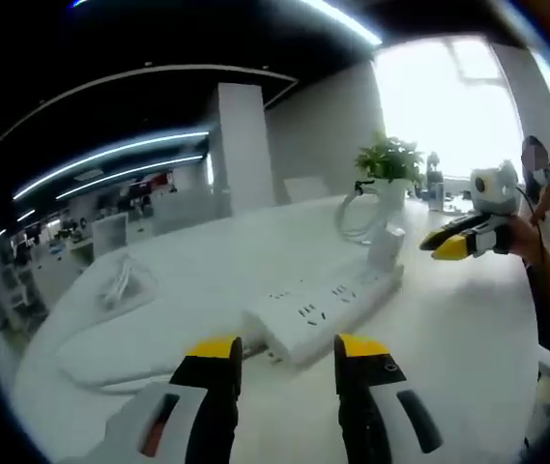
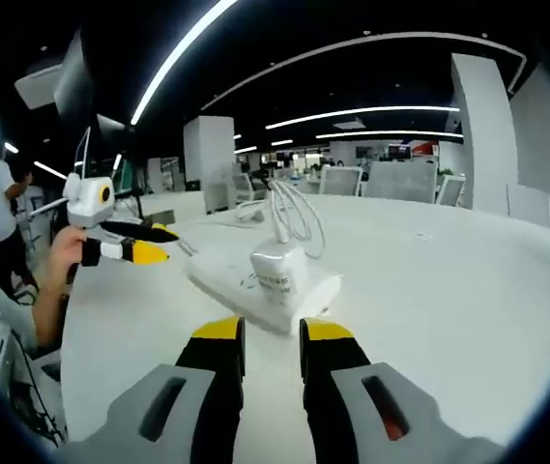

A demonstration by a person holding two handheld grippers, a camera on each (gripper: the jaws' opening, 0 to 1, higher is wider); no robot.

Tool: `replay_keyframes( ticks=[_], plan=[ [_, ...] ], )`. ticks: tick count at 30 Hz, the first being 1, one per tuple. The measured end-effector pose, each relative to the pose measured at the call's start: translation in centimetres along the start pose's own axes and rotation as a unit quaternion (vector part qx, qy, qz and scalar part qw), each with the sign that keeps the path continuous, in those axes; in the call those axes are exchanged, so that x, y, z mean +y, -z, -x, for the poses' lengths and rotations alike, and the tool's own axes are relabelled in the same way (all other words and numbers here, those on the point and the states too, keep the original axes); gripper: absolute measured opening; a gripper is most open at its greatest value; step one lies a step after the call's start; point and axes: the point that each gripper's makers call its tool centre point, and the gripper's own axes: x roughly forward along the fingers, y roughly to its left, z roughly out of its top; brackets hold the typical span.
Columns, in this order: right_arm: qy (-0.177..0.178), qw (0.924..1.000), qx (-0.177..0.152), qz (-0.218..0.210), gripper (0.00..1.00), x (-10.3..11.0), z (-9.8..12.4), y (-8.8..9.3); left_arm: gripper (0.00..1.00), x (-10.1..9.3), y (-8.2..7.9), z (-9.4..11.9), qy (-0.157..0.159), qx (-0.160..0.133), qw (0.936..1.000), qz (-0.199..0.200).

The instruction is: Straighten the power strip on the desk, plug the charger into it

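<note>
We found the white power strip [image 1: 325, 307] lying on the desk [image 1: 468, 329] just ahead of our left gripper [image 1: 285, 346], whose jaws stood spread and empty, while the white charger [image 2: 277, 272] already sat upright on the strip's end (its cable [image 2: 294, 215] looping behind). Our right gripper [image 2: 272, 330] hung just short of the charger with its jaws parted only narrowly, holding nothing. We judged that nudging the strip could tug the cable and tip or unseat the charger.
</note>
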Motion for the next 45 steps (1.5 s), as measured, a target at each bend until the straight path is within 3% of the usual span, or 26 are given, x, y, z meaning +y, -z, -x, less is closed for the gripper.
replay_keyframes(
  ticks=[3,8,15,19,25,34,40,45],
  plan=[
    [0.005,0.9999,0.004,-0.013,0.21,1.0,0.5,0.2,0.39,-0.6,-0.2,1.5,-0.009,-0.008,0.9999,0.000],
    [0.044,0.9987,0.019,0.014,0.23,2.0,2.0,0.7,0.40,-1.6,0.0,4.1,-0.042,-0.019,0.9989,-0.002],
    [0.080,0.9964,-0.002,0.028,0.25,4.0,5.0,-0.2,0.40,-3.4,0.2,7.5,-0.059,-0.033,0.9976,0.015],
    [0.089,0.9933,-0.025,0.069,0.28,5.6,6.5,-0.9,0.41,-3.7,0.4,9.3,-0.079,-0.042,0.9958,0.017],
    [0.090,0.9930,-0.035,0.068,0.28,7.5,8.3,-0.3,0.42,-4.0,1.6,11.6,-0.100,-0.046,0.9934,0.032],
    [0.105,0.9908,-0.061,0.061,0.28,8.8,10.7,0.2,0.44,-4.4,2.1,14.0,-0.128,-0.051,0.9898,0.035],
    [0.114,0.9905,-0.058,0.050,0.28,8.7,11.3,0.8,0.45,-4.9,1.7,14.7,-0.130,-0.063,0.9889,0.035],
    [0.127,0.9892,-0.055,0.048,0.28,8.1,11.3,1.1,0.45,-4.6,2.4,14.6,-0.135,-0.047,0.9893,0.031]
  ],
)
